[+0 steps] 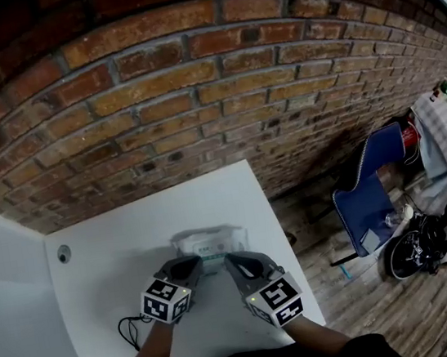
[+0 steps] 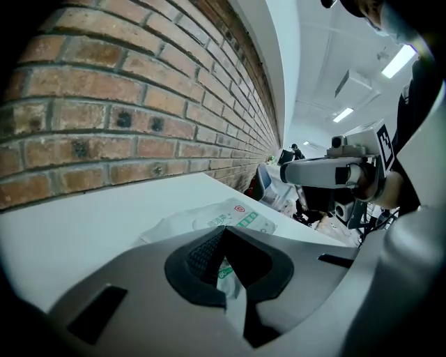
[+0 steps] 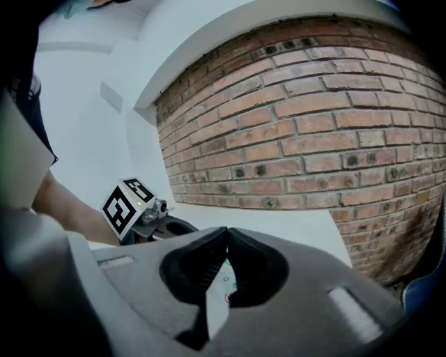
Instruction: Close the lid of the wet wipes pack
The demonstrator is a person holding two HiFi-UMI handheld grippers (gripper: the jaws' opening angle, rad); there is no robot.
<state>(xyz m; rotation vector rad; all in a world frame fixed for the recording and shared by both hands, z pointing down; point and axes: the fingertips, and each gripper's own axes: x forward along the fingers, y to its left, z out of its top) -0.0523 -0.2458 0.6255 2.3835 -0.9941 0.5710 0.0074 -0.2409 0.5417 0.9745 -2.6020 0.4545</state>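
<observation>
- Wet wipes pack (image 1: 210, 245) lies flat on the white tabletop (image 1: 112, 263), label up. Its lid is too small to tell if it's down.
- Beyond the pack, the tabletop runs straight into the brick wall (image 1: 195, 95).
- Right of the pack the tabletop edge comes up close, with wooden floor (image 1: 347, 296) below.
- Left of the pack there's wide open white surface, with a round grommet (image 1: 63, 254) well off.
- Left tool (image 2: 223, 233) sits at the pack's near edge, clenched tip to tip, gripping nothing.
- Right tool (image 3: 224, 236) sits near the pack's near right corner, clenched too, also empty.

Left gripper (image 1: 197, 262) and right gripper (image 1: 229, 259), both closed
</observation>
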